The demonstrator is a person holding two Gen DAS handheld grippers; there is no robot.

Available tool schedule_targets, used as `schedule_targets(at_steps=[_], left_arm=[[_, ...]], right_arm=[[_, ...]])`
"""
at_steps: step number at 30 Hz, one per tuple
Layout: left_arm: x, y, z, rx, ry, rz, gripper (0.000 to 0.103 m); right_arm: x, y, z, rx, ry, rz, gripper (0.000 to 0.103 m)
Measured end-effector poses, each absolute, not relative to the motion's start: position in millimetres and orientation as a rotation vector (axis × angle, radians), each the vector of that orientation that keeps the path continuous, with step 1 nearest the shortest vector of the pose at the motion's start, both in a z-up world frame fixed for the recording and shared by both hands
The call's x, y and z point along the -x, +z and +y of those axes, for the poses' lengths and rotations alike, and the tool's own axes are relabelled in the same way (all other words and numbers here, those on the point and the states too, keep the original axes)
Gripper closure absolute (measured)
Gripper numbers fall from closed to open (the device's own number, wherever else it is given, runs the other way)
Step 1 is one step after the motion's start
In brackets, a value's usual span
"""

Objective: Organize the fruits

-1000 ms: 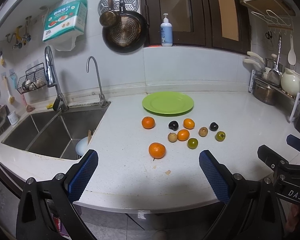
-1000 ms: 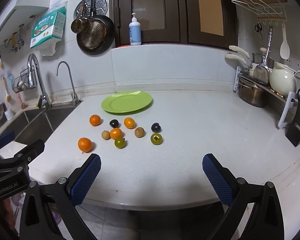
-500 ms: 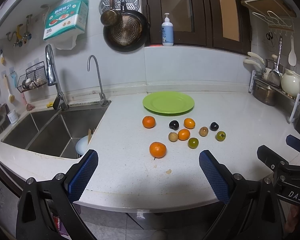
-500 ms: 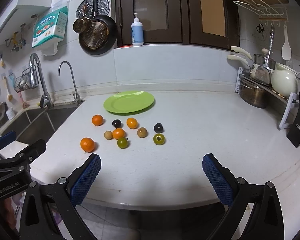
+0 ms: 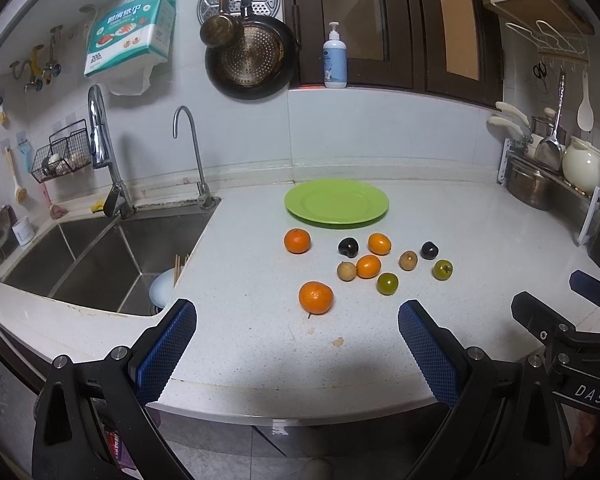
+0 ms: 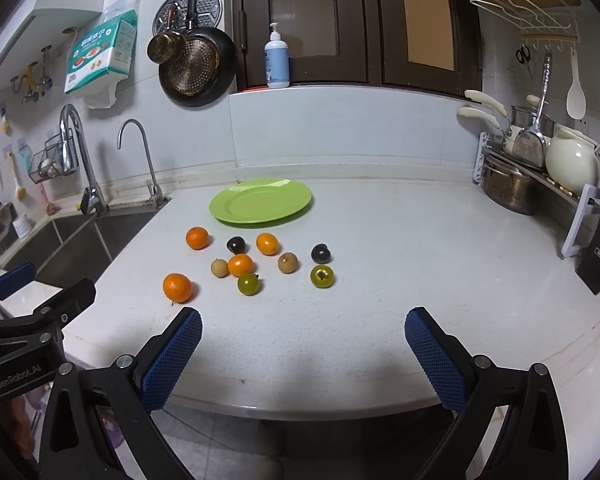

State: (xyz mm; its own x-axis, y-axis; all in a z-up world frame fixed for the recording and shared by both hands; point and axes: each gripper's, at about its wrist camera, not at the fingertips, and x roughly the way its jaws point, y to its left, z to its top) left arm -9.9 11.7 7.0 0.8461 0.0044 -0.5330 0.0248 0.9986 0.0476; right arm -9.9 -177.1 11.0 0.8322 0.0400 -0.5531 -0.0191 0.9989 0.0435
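the left tongs (image 5: 296,344) are hovering above the near edge of the white desk (image 5: 460,232), jaws spread wide and gripping nothing. the right tongs (image 6: 302,346) are hanging just beside them over the same edge, likewise wide apart and empty.

the fruits are all lying loose on the desk, none on the green plate (image 5: 336,201), which is sitting bare just behind them near the back wall. the nearest fruit, a large orange (image 5: 316,297), is lying alone in front of the left tongs. another orange (image 5: 297,241) is sitting farther back, close to the plate's front rim. to its right a cluster is spreading out: a dark plum (image 5: 348,247), a small orange fruit (image 5: 379,243), a second small orange fruit (image 5: 368,266) touching or nearly touching a brown longan (image 5: 346,271), a green tomato (image 5: 387,283), another brown longan (image 5: 408,260), a second dark plum (image 5: 429,250) and a second green tomato (image 5: 443,269) at the right end.

a steel sink (image 5: 100,256) is lying to the left of the fruits.
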Motion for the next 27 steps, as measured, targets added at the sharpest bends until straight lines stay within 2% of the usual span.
schedule_targets(at_steps=[14, 20, 25, 27], left_arm=[[-21.0, -19.7, 23.1, -0.077, -0.009, 0.614, 0.001], [-44.1, -34.6, 31.4, -0.086, -0.038, 0.654, 0.009], [-68.0, -46.9, 29.4, -0.11, -0.098, 0.693, 0.021], [-75.9, -50.6, 26.2, -0.121, -0.12, 0.704, 0.023]], right_arm=[[-19.8, -9.4, -160.5, -0.002, 0.056, 0.651, 0.001], [-40.4, -21.6, -144.6, 0.035, 0.097, 0.677, 0.002], [-64.5, -32.2, -135.5, 0.05, 0.129, 0.71, 0.011], [-76.2, -36.9, -134.2, 0.043, 0.144, 0.729, 0.015]])
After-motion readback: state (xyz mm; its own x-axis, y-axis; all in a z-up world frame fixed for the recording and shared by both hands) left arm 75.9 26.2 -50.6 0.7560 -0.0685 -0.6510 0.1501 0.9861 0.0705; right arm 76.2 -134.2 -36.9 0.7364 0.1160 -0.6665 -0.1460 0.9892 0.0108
